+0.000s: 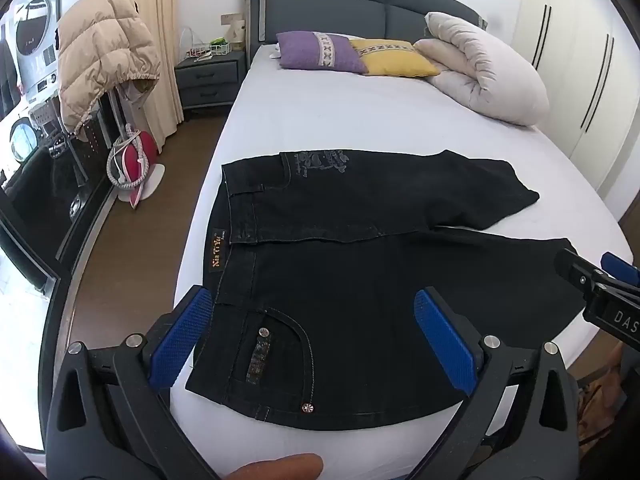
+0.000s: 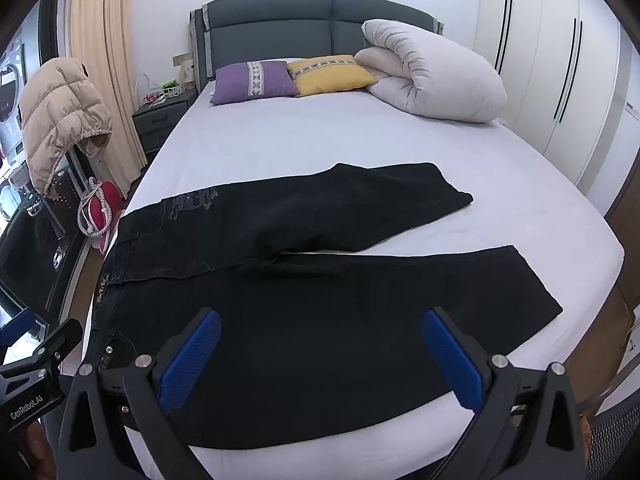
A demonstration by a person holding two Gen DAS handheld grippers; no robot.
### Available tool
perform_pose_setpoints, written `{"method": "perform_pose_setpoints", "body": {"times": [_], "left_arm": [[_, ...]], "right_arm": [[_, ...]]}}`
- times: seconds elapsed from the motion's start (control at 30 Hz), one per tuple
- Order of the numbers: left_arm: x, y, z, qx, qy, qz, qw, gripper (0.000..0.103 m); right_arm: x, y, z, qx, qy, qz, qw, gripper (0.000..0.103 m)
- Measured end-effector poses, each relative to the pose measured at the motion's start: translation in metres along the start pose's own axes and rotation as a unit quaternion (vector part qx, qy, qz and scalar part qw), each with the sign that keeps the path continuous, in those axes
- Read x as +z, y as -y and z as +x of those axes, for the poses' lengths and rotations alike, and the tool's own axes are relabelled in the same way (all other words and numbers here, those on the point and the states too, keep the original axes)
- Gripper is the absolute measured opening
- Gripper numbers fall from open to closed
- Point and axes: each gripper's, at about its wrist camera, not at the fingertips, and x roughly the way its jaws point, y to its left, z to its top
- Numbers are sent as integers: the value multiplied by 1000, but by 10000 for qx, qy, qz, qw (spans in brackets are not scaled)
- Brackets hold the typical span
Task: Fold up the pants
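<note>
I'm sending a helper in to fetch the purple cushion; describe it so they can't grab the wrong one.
Start at the grey padded headboard at the far end of the bed. Below it lie two small cushions beside a rolled white duvet. Take the purple cushion nearest the nightstand, left of the yellow cushion.

Bare sheet of the bed [image 2: 304,136] lies open between the black pants [image 2: 320,320] and the pillows; the purple pillow [image 2: 252,80], yellow pillow [image 2: 330,74] and rolled duvet [image 2: 432,80] block the headboard end; the left bedside looks narrow, crowded by a puffer jacket [image 1: 104,56] and nightstand [image 1: 210,82].
</note>
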Motion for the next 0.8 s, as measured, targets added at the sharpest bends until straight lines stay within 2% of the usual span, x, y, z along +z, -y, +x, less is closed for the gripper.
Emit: {"method": "perform_pose_setpoints", "body": {"times": [0.8], "left_arm": [[0,0,0,22,-32,9,10000,103]], "right_arm": [[-4,-3,4,-6,-39,-38,10000,103]]}}
